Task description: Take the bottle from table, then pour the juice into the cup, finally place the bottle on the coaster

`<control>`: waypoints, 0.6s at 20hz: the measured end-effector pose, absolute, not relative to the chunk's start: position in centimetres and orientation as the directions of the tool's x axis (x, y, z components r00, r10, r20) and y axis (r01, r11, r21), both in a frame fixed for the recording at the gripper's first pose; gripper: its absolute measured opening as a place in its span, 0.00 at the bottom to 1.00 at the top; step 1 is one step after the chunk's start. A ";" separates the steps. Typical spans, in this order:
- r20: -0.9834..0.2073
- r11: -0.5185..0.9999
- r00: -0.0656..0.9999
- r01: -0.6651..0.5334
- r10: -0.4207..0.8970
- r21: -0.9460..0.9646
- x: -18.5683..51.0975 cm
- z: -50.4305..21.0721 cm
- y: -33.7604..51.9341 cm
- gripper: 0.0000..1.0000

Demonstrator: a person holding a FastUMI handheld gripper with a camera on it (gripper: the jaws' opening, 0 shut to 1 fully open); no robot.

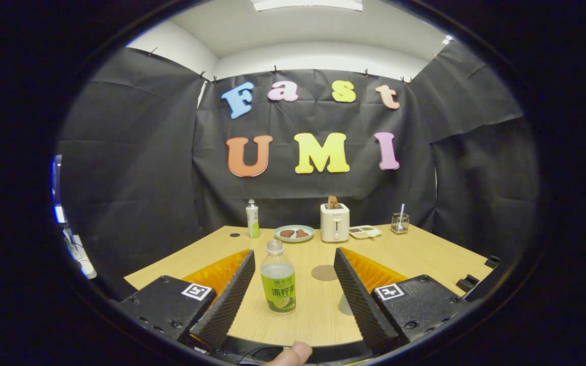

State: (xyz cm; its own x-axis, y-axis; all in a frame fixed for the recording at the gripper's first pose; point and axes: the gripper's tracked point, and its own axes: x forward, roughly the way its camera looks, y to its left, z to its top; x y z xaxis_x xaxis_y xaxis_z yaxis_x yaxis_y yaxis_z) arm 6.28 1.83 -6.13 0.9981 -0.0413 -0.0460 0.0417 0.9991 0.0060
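Note:
A clear juice bottle (277,282) with a green label and a pale cap stands upright on the wooden table (425,254). It is between my two fingers, nearer the left one, and neither finger touches it. My gripper (294,253) is open wide. A round brown coaster (324,272) lies flat just beyond the bottle, close to the right finger's tip. A pale translucent shape (345,305), possibly the cup, shows against the inner side of the right finger, mostly hidden by it.
Along the table's far edge stand a second bottle (253,218), a plate with food (294,233), a white toaster (334,222), a small tray (364,232) and a glass with a straw (400,222). A person's fingertip (293,353) shows behind the fingers.

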 end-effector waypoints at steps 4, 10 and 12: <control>-0.092 1.000 0.995 0.025 -0.025 0.009 9.7 -9.4 2.3 1.00; -0.101 0.996 0.992 0.072 -0.076 -0.047 14.2 -13.0 2.1 1.00; -0.079 0.996 0.993 0.081 -0.083 -0.036 15.2 -13.2 2.4 1.00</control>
State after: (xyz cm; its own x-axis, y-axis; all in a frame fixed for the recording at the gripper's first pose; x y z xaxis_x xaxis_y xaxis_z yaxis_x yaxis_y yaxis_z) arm 15.18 2.43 -13.22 0.9934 -0.0834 -0.0786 0.0807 0.9961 -0.0360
